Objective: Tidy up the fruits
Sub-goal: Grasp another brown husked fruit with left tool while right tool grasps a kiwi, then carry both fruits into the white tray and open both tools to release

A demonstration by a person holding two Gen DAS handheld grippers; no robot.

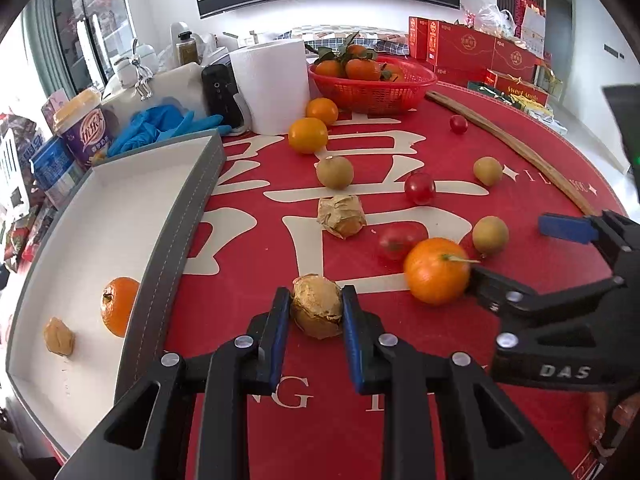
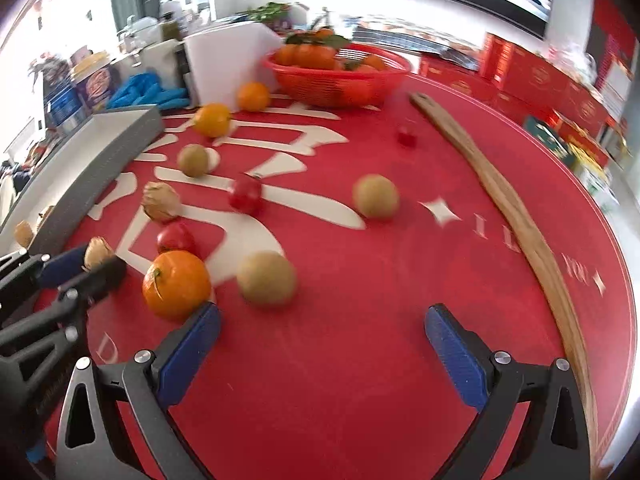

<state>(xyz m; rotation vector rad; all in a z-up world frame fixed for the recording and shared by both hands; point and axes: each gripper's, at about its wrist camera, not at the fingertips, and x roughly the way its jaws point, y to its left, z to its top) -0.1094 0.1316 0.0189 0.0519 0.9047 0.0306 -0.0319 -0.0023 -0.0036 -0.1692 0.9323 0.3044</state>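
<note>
Fruit lies all over the red tablecloth (image 1: 440, 360) in the left wrist view. The left gripper (image 1: 316, 312) squeezes a papery brown husk fruit (image 1: 317, 307) between its two blue pads, near the camera. Left of it sits a grey tray (image 1: 168, 240) with an orange (image 1: 119, 306) and a small brown fruit (image 1: 59, 337) inside. On the right, the right gripper (image 1: 516, 250) hangs wide apart, one finger touching a loose orange (image 1: 436, 271). A red basket (image 1: 372, 84) of oranges stands far back.

Right wrist view is a bit blurry. The right gripper (image 2: 322, 340) is spread wide and holds nothing. Its left pad (image 2: 192, 348) touches the loose orange (image 2: 176, 284). A round tan fruit (image 2: 266, 278) sits just beside that orange. A wooden stick (image 2: 504, 200) lies on the right
</note>
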